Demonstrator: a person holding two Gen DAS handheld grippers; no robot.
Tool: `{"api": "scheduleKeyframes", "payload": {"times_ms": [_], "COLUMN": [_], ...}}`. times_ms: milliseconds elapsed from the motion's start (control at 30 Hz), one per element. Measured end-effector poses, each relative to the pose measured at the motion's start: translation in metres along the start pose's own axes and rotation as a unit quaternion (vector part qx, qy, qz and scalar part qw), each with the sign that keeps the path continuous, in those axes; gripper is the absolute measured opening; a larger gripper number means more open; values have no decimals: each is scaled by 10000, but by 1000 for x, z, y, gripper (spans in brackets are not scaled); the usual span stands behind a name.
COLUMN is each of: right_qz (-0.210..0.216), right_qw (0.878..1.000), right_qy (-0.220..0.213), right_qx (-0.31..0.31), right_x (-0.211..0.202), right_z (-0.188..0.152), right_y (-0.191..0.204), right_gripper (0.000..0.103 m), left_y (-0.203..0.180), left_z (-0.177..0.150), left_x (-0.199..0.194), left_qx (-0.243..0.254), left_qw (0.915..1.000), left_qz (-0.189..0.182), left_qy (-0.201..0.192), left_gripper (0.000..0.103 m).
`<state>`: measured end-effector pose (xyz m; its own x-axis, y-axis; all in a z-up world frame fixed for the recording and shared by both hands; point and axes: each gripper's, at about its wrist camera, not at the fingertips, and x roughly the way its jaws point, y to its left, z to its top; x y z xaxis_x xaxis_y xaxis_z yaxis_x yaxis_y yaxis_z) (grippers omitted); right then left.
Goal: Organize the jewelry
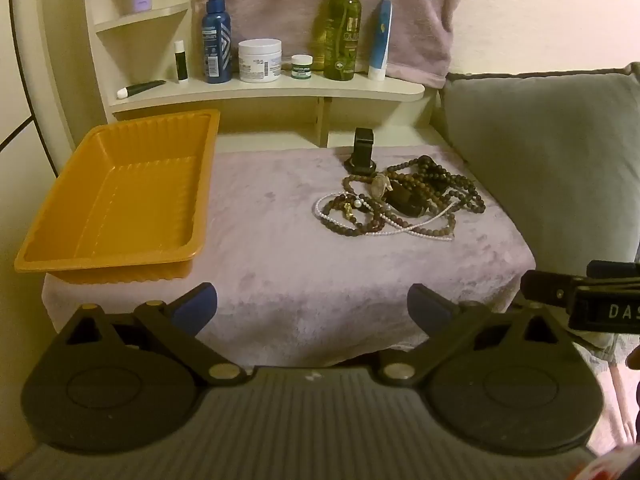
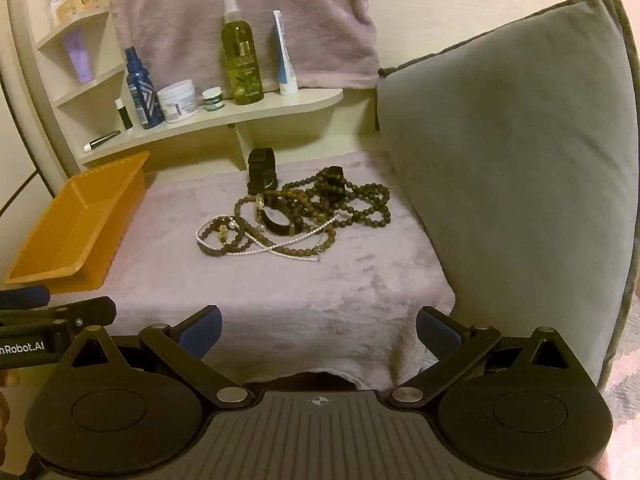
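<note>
white letters "das" show on the right gripper point(image 1: 600, 304); "nrobot.ai" shows on the left gripper point(image 2: 40, 332); bottle labels stay unreadable.

Both grippers are held low and tipped downward, side by side; the left gripper point(image 1: 312, 307) has its blue-padded fingers point(image 1: 196, 306) spread as wide as they go, nothing between them; the right gripper point(image 2: 319, 331) is spread just as wide and grips nothing; each shows at the edge of the other's view, the two close together but apart.
</note>
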<state>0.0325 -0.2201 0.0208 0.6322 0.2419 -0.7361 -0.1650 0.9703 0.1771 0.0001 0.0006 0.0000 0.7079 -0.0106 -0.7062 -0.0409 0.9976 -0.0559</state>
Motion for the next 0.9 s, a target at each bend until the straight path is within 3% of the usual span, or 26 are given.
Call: {"api": "scheduleKeyframes", "payload": {"times_ms": [900], "right_qz": [77], "right_qw": [9999], "right_qy": [27], "right_qx": [-131], "right_x": [3], "right_z": [3], "right_y": [18], "right_gripper": [102], "left_y": [10], "left_z": [-1], "left_x": [-4], "left_qx": [-165], "left_qw": [9998], "left_qz": [126], "left_qy": [44], "left_gripper": [99]}}
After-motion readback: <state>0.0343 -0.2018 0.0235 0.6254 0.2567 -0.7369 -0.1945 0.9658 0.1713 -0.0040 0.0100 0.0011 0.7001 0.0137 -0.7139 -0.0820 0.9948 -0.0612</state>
